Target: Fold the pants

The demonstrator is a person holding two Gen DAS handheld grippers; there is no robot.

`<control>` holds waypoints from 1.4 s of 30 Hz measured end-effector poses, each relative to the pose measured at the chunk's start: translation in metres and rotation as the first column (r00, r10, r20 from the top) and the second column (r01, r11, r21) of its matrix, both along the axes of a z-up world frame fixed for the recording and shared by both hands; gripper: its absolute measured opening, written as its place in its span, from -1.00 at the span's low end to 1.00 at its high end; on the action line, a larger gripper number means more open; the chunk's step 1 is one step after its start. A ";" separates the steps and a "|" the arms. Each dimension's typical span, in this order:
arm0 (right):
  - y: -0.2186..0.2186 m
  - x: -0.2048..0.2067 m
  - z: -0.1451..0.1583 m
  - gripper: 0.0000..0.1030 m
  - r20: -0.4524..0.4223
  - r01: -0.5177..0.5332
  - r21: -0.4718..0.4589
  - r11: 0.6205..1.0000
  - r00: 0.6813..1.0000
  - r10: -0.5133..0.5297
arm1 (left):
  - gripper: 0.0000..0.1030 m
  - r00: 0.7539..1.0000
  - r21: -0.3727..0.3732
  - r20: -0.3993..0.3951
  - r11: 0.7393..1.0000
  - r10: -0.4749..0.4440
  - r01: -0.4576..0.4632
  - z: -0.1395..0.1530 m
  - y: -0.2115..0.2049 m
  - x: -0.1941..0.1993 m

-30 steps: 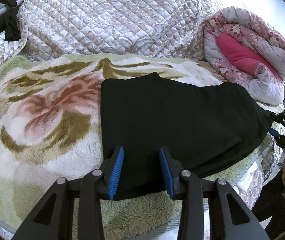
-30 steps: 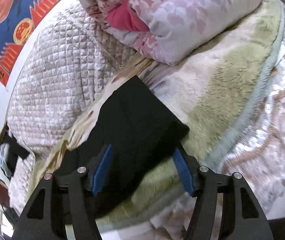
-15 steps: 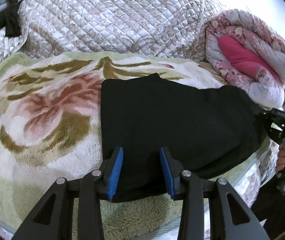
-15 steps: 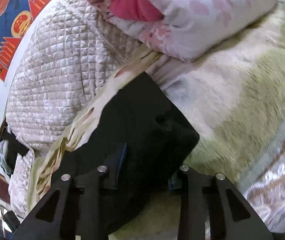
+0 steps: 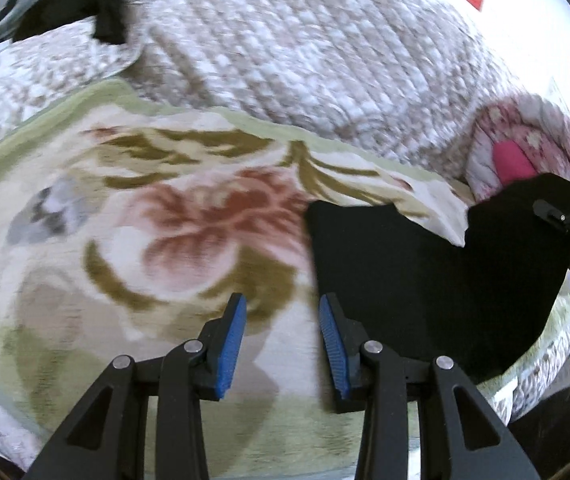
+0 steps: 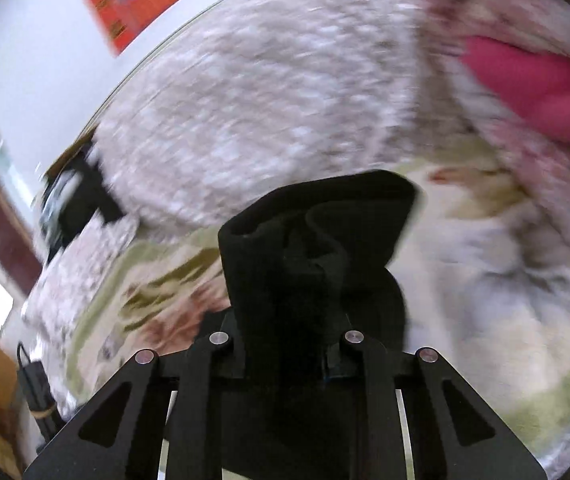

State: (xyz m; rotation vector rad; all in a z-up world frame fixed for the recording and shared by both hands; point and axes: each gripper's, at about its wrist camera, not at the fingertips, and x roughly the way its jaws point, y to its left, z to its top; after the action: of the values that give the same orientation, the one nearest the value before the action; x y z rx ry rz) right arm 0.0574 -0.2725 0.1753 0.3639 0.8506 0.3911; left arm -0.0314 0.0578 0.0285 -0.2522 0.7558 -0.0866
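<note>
While the right tongs (image 6: 285, 344) clench one end of the black pants (image 5: 425, 276) and raise it off the floral blanket (image 5: 165, 220), the left tongs (image 5: 281, 344) hang released beside them. Judging by the compact shape, earlier folds are done; the lifted end remains to be laid over.

left tool (image 5: 281, 344) open over blanket (image 5: 145, 240); pants (image 5: 425, 280) beside.
</note>
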 end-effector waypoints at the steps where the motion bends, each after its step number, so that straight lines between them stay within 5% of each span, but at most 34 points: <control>1: 0.019 0.000 -0.004 -0.57 -0.004 -0.042 -0.011 0.999 0.999 0.041 | -0.20 1.000 -0.008 0.000 1.000 0.017 -0.017 0.000 0.007 -0.001; 9: 0.113 -0.024 -0.083 -0.58 -0.136 -0.292 -0.118 0.949 0.952 0.276 | -0.20 0.994 -0.060 -0.015 0.992 0.107 -0.108 0.000 0.042 -0.006; 16: 0.122 -0.029 -0.050 -0.58 -0.044 -0.317 -0.182 0.931 0.948 0.314 | -0.20 0.996 -0.063 -0.011 0.994 0.085 -0.086 0.000 0.041 -0.007; 22: 0.140 -0.047 -0.079 -0.56 -0.057 -0.361 -0.232 0.903 0.932 0.358 | -0.20 0.996 -0.060 -0.006 0.994 0.088 -0.088 0.002 0.041 -0.010; 26: 0.139 -0.049 -0.072 -0.16 -0.067 -0.375 -0.193 0.907 0.927 0.369 | -0.20 0.995 -0.064 -0.021 0.993 0.097 -0.099 -0.002 0.045 -0.009; 29: 0.140 -0.059 -0.060 -0.05 -0.063 -0.386 -0.174 0.906 0.923 0.381 | -0.20 0.996 -0.065 -0.021 0.994 0.085 -0.086 -0.002 0.042 -0.008; 36: 0.095 -0.086 -0.032 -0.04 0.060 -0.281 -0.101 0.954 0.956 0.288 | -0.20 0.999 -0.057 0.016 0.998 0.038 -0.038 0.009 0.028 -0.008; 39: 0.083 -0.077 -0.057 -0.07 -0.043 -0.229 -0.117 0.966 0.973 0.226 | -0.20 0.999 -0.050 0.022 0.998 0.024 -0.023 0.011 0.021 -0.006; 42: 0.085 -0.077 -0.077 -0.36 -0.106 -0.276 -0.135 0.952 0.959 0.263 | -0.20 1.000 -0.049 0.030 0.999 -0.004 0.005 0.013 0.013 -0.004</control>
State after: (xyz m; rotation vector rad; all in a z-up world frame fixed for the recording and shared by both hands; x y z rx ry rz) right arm -0.0194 -0.1874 0.0985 0.1260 1.0122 0.5649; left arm -0.0351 0.0707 0.0420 -0.2955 0.7249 -0.1131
